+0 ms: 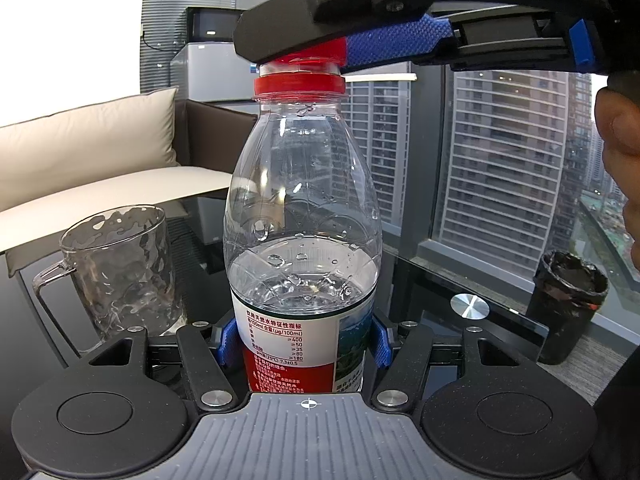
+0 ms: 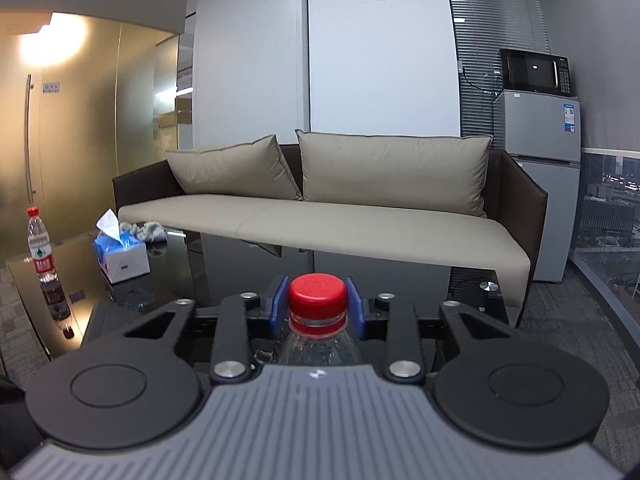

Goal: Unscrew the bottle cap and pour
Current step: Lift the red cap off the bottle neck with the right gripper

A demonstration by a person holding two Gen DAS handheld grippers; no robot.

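A clear water bottle (image 1: 300,208), about half full, with a white and red label, stands upright on the dark glass table (image 1: 440,292). My left gripper (image 1: 302,340) is shut on its labelled body. The red cap (image 2: 318,294) sits on the neck, raised a little above the red collar ring (image 1: 300,83). My right gripper (image 2: 318,300) is shut on the cap, its blue pads (image 2: 356,304) against both sides; it also shows from the side in the left wrist view (image 1: 320,52). An empty dimpled glass mug (image 1: 120,268) with a handle stands just left of the bottle.
A black lined cup (image 1: 568,304) stands at the right by the table edge and the window. A second bottle (image 2: 42,252), a tissue box (image 2: 122,256) and a grey cloth (image 2: 146,231) lie at the table's far left. A sofa (image 2: 320,216) is behind.
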